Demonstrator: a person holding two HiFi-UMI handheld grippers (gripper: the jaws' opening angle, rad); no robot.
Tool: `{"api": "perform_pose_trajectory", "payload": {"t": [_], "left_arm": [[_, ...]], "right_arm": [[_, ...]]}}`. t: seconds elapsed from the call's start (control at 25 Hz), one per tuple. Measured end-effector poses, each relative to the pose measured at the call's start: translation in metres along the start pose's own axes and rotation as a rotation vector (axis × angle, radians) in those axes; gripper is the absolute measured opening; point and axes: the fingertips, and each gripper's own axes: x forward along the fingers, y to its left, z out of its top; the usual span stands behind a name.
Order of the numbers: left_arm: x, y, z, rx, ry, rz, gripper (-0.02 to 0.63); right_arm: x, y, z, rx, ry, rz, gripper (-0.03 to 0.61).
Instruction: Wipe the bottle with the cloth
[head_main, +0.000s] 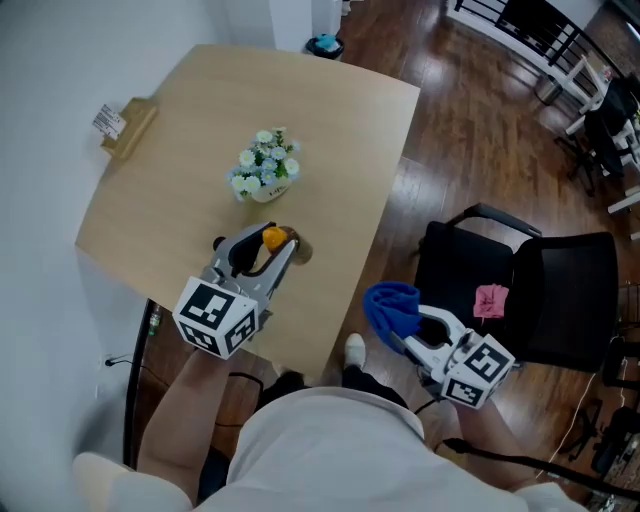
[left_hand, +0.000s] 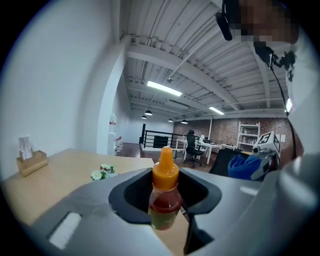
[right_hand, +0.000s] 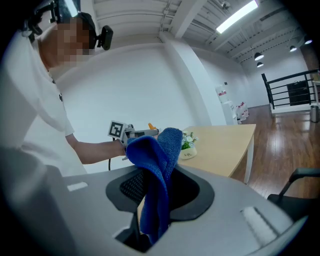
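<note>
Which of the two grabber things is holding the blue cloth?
The right gripper: its fingers pinch the blue woven cloth. The left gripper holds the small orange-capped sauce bottle instead.

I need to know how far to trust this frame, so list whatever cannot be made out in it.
1. The base of the orange-capped red sauce bottle: left gripper view, sunk behind the body of the left gripper.
2. The lower end of the blue woven cloth: right gripper view, lost between the jaws of the right gripper.
3. The pink item on the black chair: head view, too small to identify.
</note>
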Motion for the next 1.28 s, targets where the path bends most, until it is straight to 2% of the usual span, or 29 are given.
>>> {"api": "perform_pose_trajectory", "payload": {"t": [0.2,0.4,0.56,0.68,0.8,0.92,1.16,1.28], "left_arm": [[-0.037,-0.029,0.044,0.024,-0.019,-0.053,0.158],[-0.062,-0.056,0.064,0.019,-0.037,-0.122,0.158],[-0.073,-0.08,0.064,0.072,-0.02,-0.177,0.158],[-0.078,-0.095,0.06,0.117,0.003,-0.214,0.158],[-0.083,-0.108,0.057,0.136,0.004,-0.244,0.158],[-0.091,-0.111,0.056,0.121,-0.012,-0.245,0.158],[-0.109,-0.099,0.078,0.055,-0.08,-0.246,0.158],[-0.112,-0.093,0.09,0.041,-0.105,-0.242,0.158]], "right_arm": [[0.006,0.013,0.025,-0.033,-0.054,0.053,0.118],[0.02,0.036,0.075,-0.056,-0.14,0.161,0.117],[0.03,0.072,0.124,-0.156,-0.198,0.257,0.117],[0.041,0.096,0.145,-0.258,-0.198,0.316,0.117],[0.053,0.104,0.142,-0.314,-0.161,0.337,0.117],[0.057,0.101,0.129,-0.303,-0.143,0.342,0.117],[0.074,0.079,0.096,-0.16,-0.09,0.324,0.117],[0.084,0.062,0.071,-0.122,-0.033,0.283,0.117]]}}
